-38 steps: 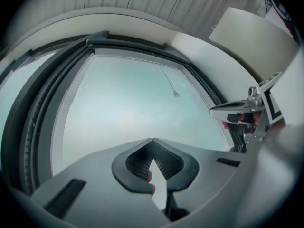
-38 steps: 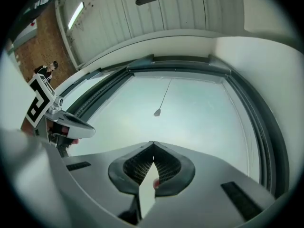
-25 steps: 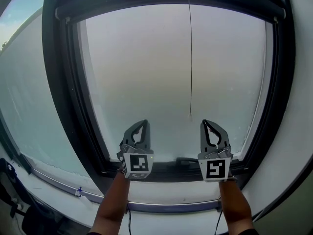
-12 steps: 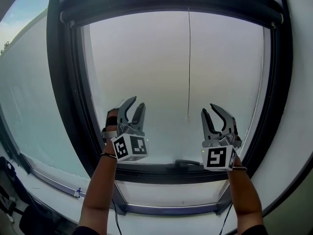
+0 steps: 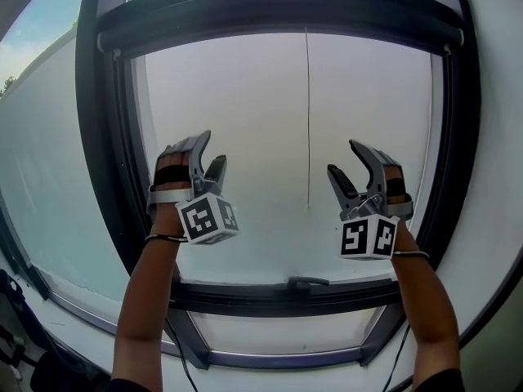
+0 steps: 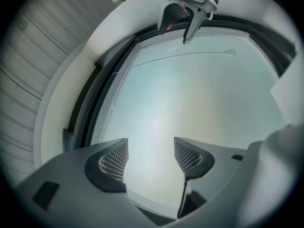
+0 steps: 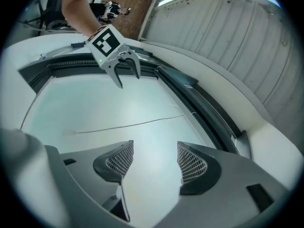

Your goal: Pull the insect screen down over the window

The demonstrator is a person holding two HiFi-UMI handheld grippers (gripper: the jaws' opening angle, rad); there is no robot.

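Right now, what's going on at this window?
A person holds a gripper in each hand up in front of the window pane. The left gripper and right gripper have just been opening their jaws, which stand apart with nothing between them. A thin cord hangs untouched between the grippers from the dark roller housing at the top. The insect screen seems to be rolled up inside it, so the pull has not begun.

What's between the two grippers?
Head view: only the thin pull cord hangs between left gripper and right gripper, touching neither. Both grippers' jaws have just been opening, empty.
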